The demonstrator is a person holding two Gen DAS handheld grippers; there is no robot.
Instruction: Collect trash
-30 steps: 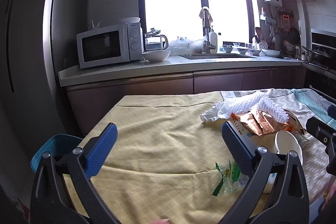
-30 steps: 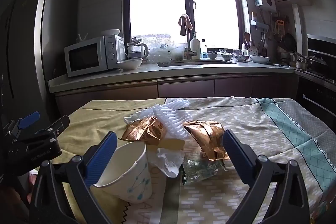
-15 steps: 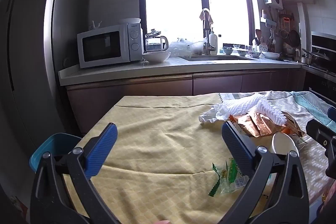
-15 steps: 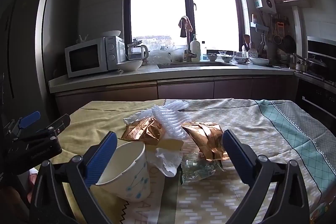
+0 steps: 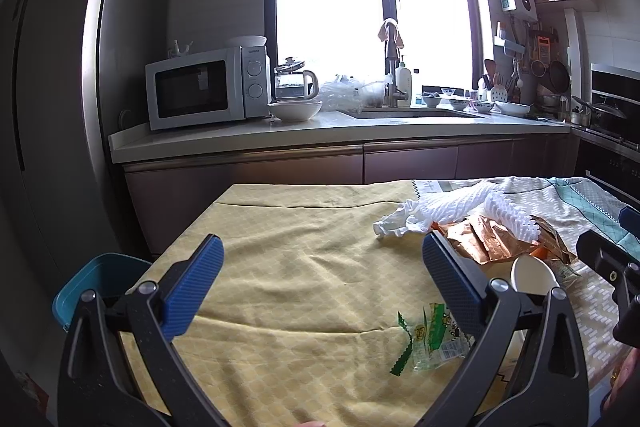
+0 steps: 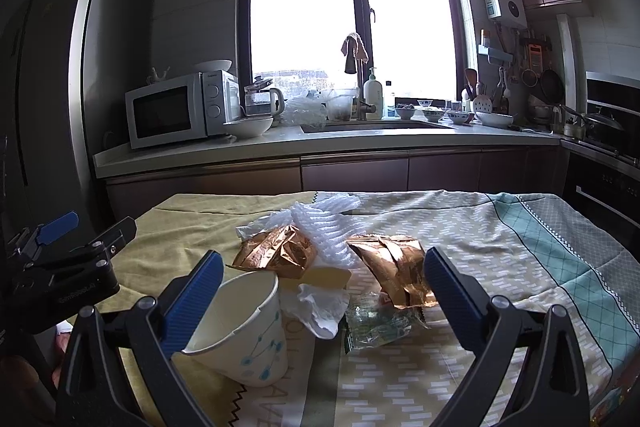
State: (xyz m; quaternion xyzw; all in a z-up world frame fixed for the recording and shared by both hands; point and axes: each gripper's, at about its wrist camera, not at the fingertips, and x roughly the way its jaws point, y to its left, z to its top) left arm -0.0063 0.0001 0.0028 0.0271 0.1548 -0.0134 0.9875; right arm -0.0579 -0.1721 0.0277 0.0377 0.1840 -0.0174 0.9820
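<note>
Trash lies on a cloth-covered table (image 6: pixel 500 259): a tilted white paper cup (image 6: pixel 244 323), a crumpled tissue (image 6: pixel 320 307), a clear wrapper (image 6: pixel 376 323), two copper foil bags (image 6: pixel 276 251) (image 6: pixel 396 267) and white foam netting (image 6: pixel 324 227). My right gripper (image 6: pixel 320 291) is open and empty, just short of the cup and wrapper. My left gripper (image 5: pixel 320 275) is open and empty over the yellow cloth; a green wrapper (image 5: pixel 428 335) lies by its right finger. The cup (image 5: pixel 534 277) and foil bags (image 5: pixel 496 239) show at its right.
A blue bin (image 5: pixel 100 283) stands by the table's left edge. Behind the table runs a kitchen counter (image 6: pixel 320 143) with a microwave (image 6: pixel 180 109), a bowl and a sink. A fridge stands at the left. The left gripper shows in the right wrist view (image 6: pixel 64 259).
Both views have shifted slightly; the left gripper has drawn back and up a little, so the green wrapper sits lower between its fingers. Nothing was grasped.
</note>
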